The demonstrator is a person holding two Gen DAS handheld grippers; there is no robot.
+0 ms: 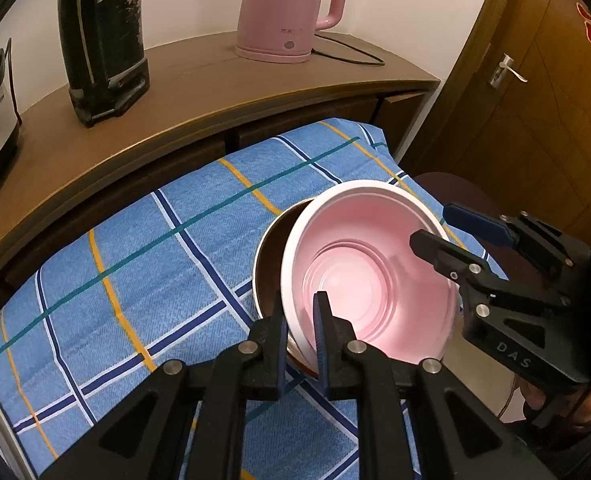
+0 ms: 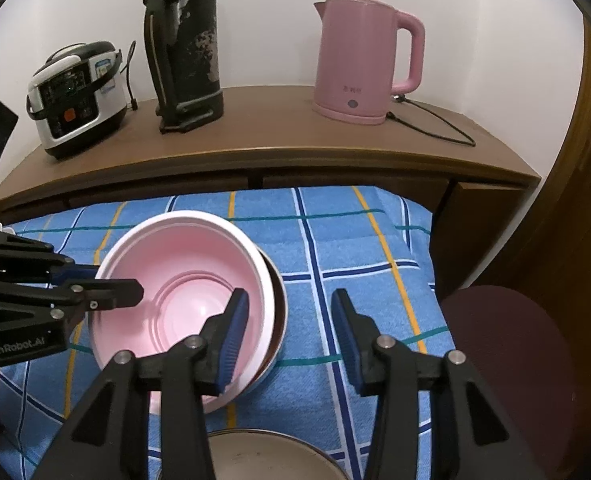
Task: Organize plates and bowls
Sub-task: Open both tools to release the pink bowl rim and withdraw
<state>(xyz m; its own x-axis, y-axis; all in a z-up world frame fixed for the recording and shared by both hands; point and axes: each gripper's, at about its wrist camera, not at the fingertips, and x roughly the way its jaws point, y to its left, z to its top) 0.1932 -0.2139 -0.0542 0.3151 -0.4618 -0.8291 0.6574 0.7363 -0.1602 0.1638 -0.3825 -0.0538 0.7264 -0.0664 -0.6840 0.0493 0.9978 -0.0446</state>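
Observation:
A pink bowl (image 1: 371,272) with a white outside is tilted and rests in a brown bowl (image 1: 273,248) on the blue checked cloth (image 1: 135,264). My left gripper (image 1: 301,336) is shut on the pink bowl's near rim, one finger inside and one outside. My right gripper (image 2: 289,334) is open; its left finger (image 2: 231,332) is inside the pink bowl (image 2: 183,292) and its right finger is over the cloth. The brown bowl (image 2: 277,304) shows as a dark rim behind the pink one. The right gripper also shows in the left wrist view (image 1: 439,228), straddling the far rim.
A metal bowl rim (image 2: 263,440) lies at the near edge of the cloth. Behind is a wooden counter (image 2: 275,136) with a pink kettle (image 2: 359,60), a black thermos (image 2: 187,40) and a rice cooker (image 2: 75,96). A dark red stool (image 2: 507,344) stands to the right.

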